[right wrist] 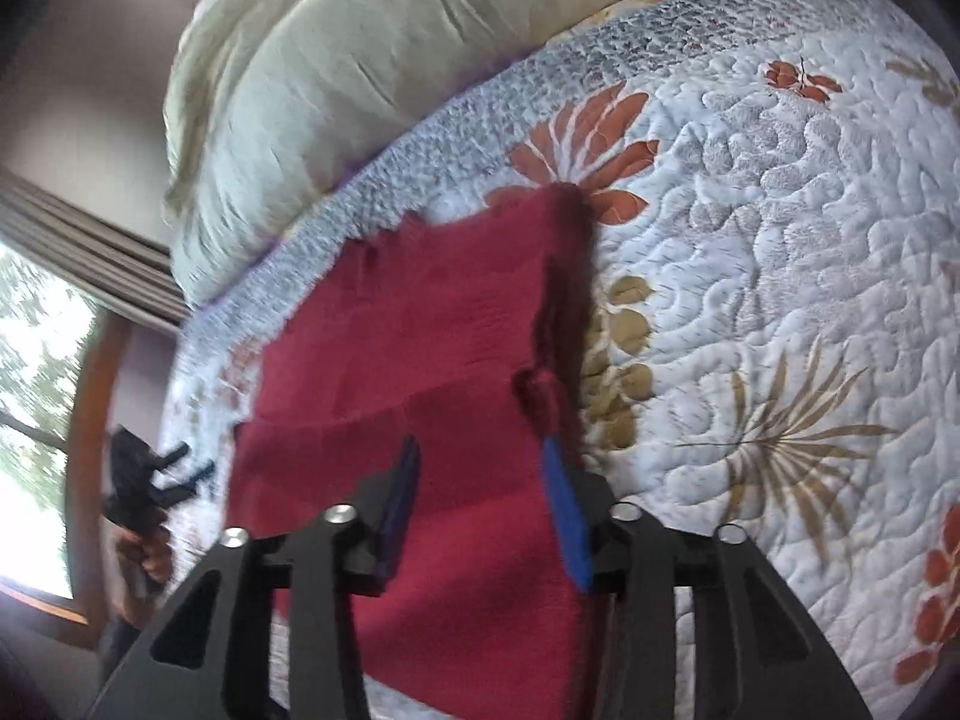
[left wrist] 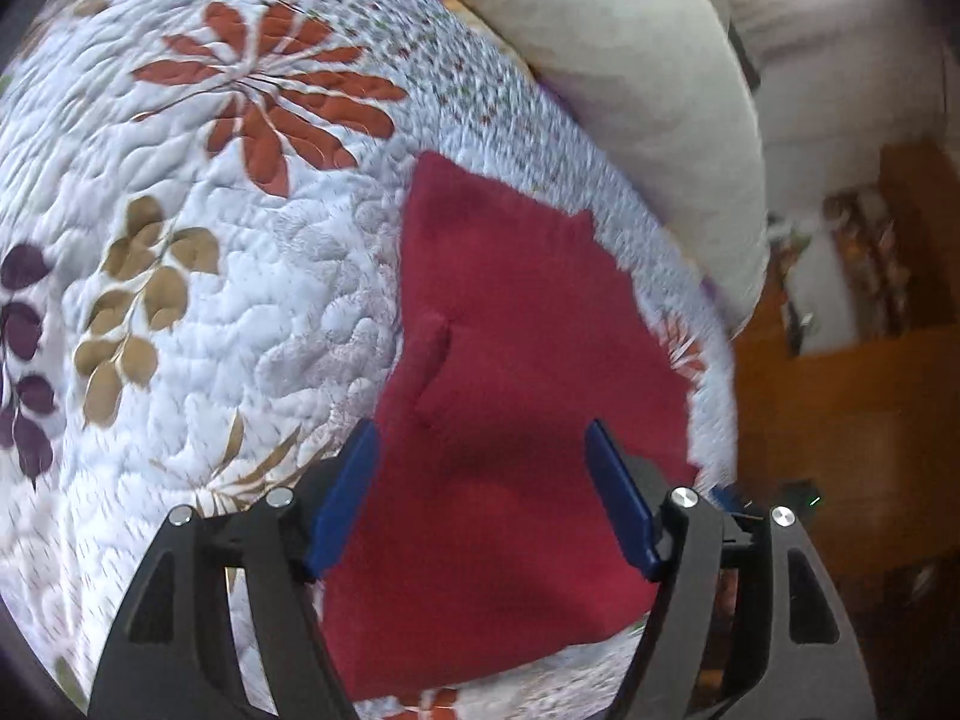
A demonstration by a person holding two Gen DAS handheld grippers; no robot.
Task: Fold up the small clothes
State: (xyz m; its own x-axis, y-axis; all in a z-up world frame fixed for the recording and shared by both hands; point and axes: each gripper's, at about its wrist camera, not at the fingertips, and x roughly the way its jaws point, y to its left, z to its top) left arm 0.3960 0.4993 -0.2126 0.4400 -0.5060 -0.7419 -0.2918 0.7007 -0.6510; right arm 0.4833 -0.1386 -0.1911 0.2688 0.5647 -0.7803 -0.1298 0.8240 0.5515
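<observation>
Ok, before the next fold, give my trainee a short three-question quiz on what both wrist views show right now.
1. True or false: the red cloth lies on a floral quilt.
2. What lies at the quilt's far edge? A) cream pillow B) laundry basket C) folded towels
3. Fill in: the fingers of the left hand-held gripper are ____, gripping nothing.

Key: 1 true. 2 A, the cream pillow. 3 open; the right hand-held gripper is open too, over the same cloth.

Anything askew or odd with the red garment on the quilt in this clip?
Slightly. The red garment lies mostly flat on the quilt, but its right edge is bunched into a raised ridge by the right gripper.
</observation>
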